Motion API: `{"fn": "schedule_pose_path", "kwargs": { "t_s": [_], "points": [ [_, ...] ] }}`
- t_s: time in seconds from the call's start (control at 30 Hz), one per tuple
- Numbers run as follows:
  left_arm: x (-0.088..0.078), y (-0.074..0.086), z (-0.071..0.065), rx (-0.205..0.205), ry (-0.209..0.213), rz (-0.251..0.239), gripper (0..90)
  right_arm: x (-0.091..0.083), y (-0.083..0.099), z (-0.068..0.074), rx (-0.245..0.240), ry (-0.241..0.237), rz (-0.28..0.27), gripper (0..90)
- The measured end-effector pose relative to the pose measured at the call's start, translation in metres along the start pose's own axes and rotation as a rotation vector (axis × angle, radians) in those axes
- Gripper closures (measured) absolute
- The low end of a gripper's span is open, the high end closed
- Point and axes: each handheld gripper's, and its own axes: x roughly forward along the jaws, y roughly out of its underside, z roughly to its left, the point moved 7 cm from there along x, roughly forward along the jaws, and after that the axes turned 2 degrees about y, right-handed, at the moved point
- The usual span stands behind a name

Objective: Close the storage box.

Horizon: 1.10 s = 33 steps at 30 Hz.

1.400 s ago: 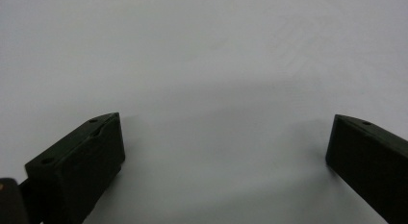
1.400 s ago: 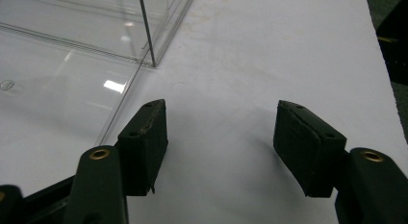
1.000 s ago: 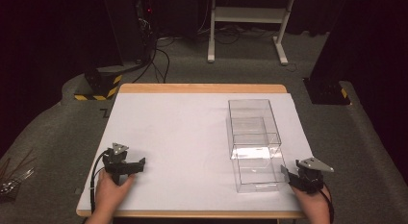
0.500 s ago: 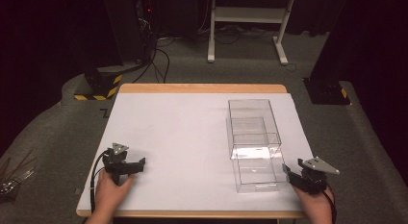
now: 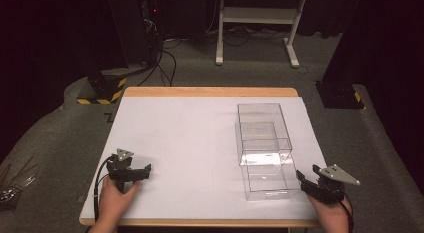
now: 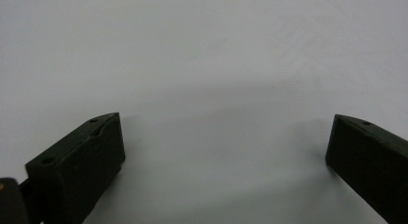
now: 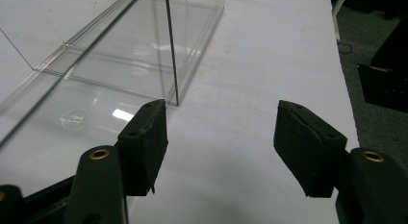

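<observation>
Two clear plastic boxes [image 5: 263, 150] stand joined end to end on the right half of the white table [image 5: 190, 138], their thin walls see-through and glinting. Just beside the near box's corner, the right gripper [image 7: 221, 132] has its jaws spread wide, holding nothing. Well apart at the near left, the left gripper [image 6: 223, 142] rests equally wide open and empty.

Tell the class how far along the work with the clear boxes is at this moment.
Done: nothing visible yet; the two clear boxes stand touching end to end on the white table. In hand: the right gripper, jaws open and empty, sits beside the near box's corner; the left gripper rests open on bare table, apart from them. Left: probably gripping and moving a box.
</observation>
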Motion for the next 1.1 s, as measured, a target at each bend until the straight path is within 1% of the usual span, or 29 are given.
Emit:
{"fn": "schedule_pose_path", "kwargs": {
  "t_s": [0.2, 0.6, 1.1],
  "points": [
    [0.000, 0.000, 0.000, 0.000, 0.000, 0.000, 0.2, -0.007, -0.005, 0.003, 0.006, 0.000, -0.020, 36.7],
    [0.000, 0.000, 0.000, 0.000, 0.000, 0.000, 0.2, -0.018, -0.013, 0.006, -0.005, 0.006, -0.065, 36.7],
    [0.000, 0.000, 0.000, 0.000, 0.000, 0.000, 0.2, -0.028, -0.019, 0.008, -0.007, 0.008, -0.105, 36.7]
  ]
}}
